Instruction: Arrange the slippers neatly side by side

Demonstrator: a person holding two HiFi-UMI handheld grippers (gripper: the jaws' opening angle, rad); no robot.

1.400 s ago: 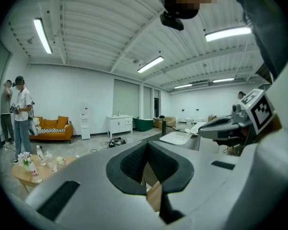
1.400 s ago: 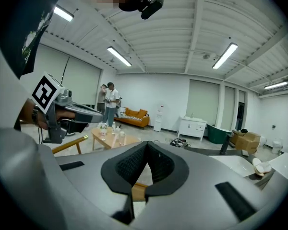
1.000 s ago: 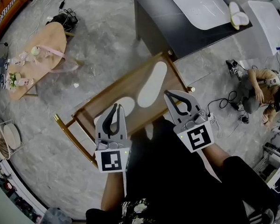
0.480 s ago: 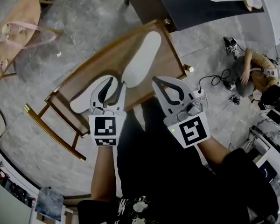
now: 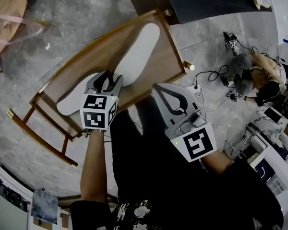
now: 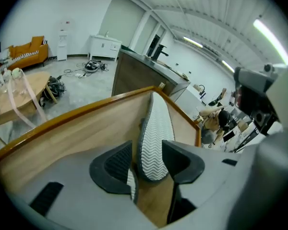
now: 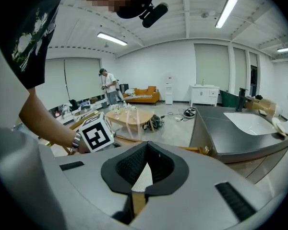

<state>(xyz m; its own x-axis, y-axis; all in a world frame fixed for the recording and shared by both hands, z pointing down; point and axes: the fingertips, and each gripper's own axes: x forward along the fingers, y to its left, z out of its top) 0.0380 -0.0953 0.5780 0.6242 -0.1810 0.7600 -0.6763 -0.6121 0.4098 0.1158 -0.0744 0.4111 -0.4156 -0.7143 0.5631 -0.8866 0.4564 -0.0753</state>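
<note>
Left claw (image 5: 110,78) points steeply down over the wooden rack (image 5: 170,56). Its jaws stand wide apart and have just been opening. In the left gripper view the near end of the sole-up slipper (image 6: 153,133) lies between them, zigzag tread facing up. The pads are not pressing on it, and a strip of bare wood shows beside the left pad.

- Second slipper (image 5: 69,102): white, flat on the rack, running out to the left of the left claw. Its inner end goes under that claw; only a sliver (image 6: 130,183) shows against the left jaw's edge.
- Sole-up slipper (image 5: 137,51): runs away from the left claw's tips toward the rack's far corner, at an angle to the second slipper. Whether their ends touch beneath the claw I cannot tell.
- Right claw (image 5: 158,87): jaws closed tip to tip, nothing held. It sits just right of the left claw, over the rack's near edge. In the right gripper view a patch of zigzag sole shows through the loop of its closed jaws (image 7: 146,145).
- Further right of the right claw, well off the rack: a person (image 5: 261,75) low on the floor among cables.
</note>
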